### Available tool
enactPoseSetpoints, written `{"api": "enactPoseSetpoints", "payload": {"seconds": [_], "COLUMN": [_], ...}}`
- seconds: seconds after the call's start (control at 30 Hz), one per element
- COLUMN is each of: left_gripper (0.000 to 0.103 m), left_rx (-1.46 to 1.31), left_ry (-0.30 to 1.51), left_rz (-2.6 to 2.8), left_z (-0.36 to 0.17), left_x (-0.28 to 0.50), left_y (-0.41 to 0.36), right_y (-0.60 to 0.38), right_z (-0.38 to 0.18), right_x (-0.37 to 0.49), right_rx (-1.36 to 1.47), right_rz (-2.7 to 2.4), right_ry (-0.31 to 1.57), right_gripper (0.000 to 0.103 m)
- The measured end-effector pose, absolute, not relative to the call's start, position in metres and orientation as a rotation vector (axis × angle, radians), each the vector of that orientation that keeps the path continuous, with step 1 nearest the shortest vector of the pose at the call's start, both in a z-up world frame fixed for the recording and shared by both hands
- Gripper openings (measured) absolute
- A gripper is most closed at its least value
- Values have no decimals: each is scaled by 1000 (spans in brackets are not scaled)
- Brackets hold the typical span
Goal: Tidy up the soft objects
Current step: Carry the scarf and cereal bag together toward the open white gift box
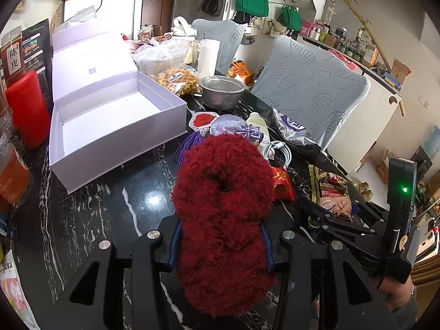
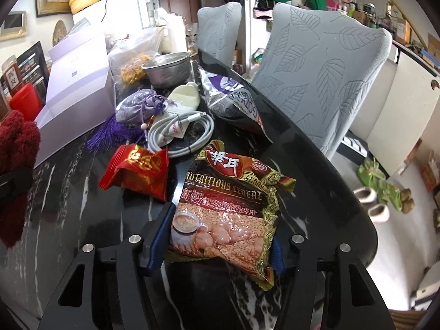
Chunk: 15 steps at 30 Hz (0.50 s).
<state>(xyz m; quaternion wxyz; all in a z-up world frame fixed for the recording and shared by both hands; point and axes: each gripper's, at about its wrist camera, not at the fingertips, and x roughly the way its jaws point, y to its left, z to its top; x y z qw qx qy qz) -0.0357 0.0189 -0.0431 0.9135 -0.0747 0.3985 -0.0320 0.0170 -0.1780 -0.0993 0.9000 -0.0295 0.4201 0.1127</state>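
Red fluffy scrunchie (image 1: 222, 220), pinched in left tongs (image 1: 221, 250), hides their tips; right tongs (image 2: 220, 244) grip cereal packet (image 2: 228, 209), its base cut off.

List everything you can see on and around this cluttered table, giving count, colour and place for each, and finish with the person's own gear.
fluffy scrunchie: one, dark red, between the left gripper's fingers
cereal packet: one, brown and red, between the right gripper's fingers
gift box: one, white, open and empty, left on the table
red packet: one, red and gold, left of the cereal packet
charging cable: one, white, coiled, mid-table
sachet pouch: one, lilac with purple tassel, beside the cable
metal bowl: one, silver, behind the pouch
chairs: two, grey leaf-pattern covers, far side
table: one, black marble
left gripper: black, clamped on the scrunchie
right gripper: black, astride the packet
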Motion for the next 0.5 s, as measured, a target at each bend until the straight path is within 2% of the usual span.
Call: {"api": "enactPoseSetpoints", "payload": {"seconds": [0.5], "left_gripper": [44], "left_rx": [-157], "left_ry": [770], "left_rz": [-54], "left_z": [-29], "left_x": [-72], "left_y": [23], "right_y": [-169], "right_z": [-80], "right_x": [-26], "right_rx": [-67], "right_rz": [280], "right_ry": [832], "right_gripper": [59]}}
